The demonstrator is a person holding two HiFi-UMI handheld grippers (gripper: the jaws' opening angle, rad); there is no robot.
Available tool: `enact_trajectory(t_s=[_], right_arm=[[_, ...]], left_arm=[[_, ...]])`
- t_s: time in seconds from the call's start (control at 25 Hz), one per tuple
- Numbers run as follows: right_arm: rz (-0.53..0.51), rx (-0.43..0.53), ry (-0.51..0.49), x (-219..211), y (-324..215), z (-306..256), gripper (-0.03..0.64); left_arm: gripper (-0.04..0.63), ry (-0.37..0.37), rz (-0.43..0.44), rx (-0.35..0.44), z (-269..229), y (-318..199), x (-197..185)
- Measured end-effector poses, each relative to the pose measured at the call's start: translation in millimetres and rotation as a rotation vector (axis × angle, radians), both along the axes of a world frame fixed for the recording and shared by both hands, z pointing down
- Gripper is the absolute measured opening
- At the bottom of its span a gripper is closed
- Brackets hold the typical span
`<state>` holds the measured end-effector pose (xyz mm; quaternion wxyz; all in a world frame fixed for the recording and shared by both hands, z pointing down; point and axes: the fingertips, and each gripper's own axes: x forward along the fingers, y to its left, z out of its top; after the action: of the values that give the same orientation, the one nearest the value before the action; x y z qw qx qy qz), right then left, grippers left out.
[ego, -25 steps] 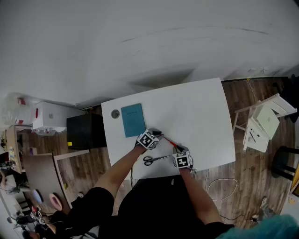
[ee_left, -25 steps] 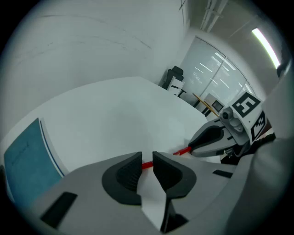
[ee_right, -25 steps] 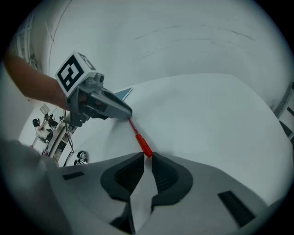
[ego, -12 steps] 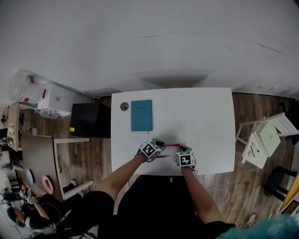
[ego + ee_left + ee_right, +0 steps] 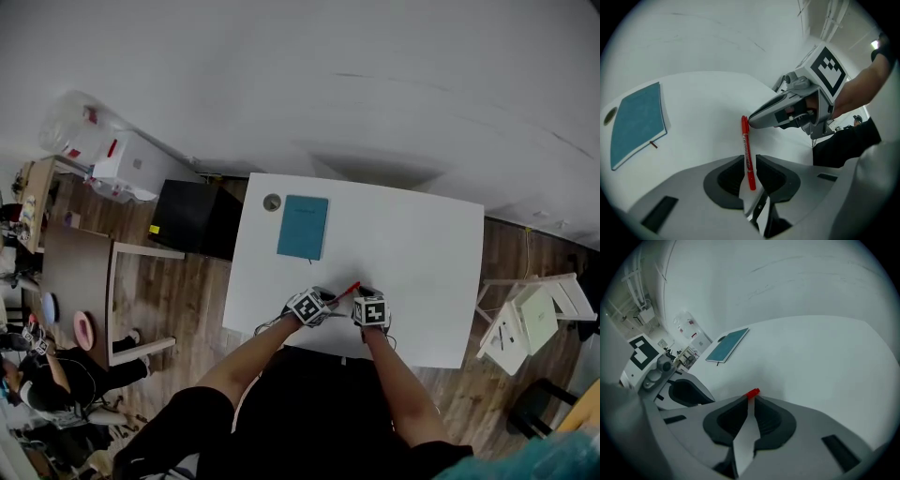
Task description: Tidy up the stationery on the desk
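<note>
Red marker (image 5: 349, 290): clamped between the jaws of the left gripper (image 5: 327, 299), near the front edge of the white tabletop (image 5: 422, 253), just ahead of the person. In the left gripper view the marker (image 5: 746, 150) runs straight out from between the pads, one pad on each side of its barrel. Its far end meets the tip of the right gripper (image 5: 752, 123).

Right gripper view: jaws nearly together, with the marker's red end (image 5: 753, 393) nipped at their tips. So both grippers are closed on the one marker, at opposite ends.

Scissors (image 5: 759, 207): partly visible beneath the left gripper's jaws, on the tabletop.

Teal notebook (image 5: 303, 227): flat on the tabletop, well apart from the grippers, toward the far left corner. A small round hole (image 5: 272, 202) sits just beside it.
</note>
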<state>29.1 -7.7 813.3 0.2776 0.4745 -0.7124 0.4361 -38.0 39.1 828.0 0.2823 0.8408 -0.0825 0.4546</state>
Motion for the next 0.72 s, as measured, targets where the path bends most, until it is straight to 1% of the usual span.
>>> enact_trajectory(t_s=[0.12, 0.28, 0.36, 0.44, 0.56, 0.64, 0.72], right_arm=[[-0.025, 0.015, -0.024, -7.6, -4.8, -3.9, 0.060], [-0.012, 0.040, -0.022, 3.8, 2.7, -13.7, 0.060], [0.013, 0.051, -0.025, 13.3, 8.8, -17.2, 0.060], [0.040, 0.054, -0.026, 22.7, 15.4, -19.4, 0.060], [0.074, 0.052, -0.018, 36.0, 25.7, -21.0, 0.060], [0.098, 0.050, -0.018, 43.1, 33.0, -21.5, 0.060], [0.120, 0.048, -0.023, 48.2, 39.9, -21.3, 0.060]], left_arm=[[0.081, -0.005, -0.061, -0.008, 0.6, -1.6, -3.4], [0.081, -0.012, -0.147, -0.030, -0.2, -2.8, -2.7], [0.080, -0.027, -0.157, -0.028, -7.6, -5.9, -3.2], [0.057, -0.041, -0.161, -0.027, -11.8, -10.0, -4.6], [0.051, -0.056, -0.162, -0.052, -9.0, -12.1, -6.0], [0.049, -0.047, -0.167, -0.068, -10.3, -12.3, -3.4], [0.049, -0.015, -0.194, -0.074, -15.6, -14.9, 2.5]])
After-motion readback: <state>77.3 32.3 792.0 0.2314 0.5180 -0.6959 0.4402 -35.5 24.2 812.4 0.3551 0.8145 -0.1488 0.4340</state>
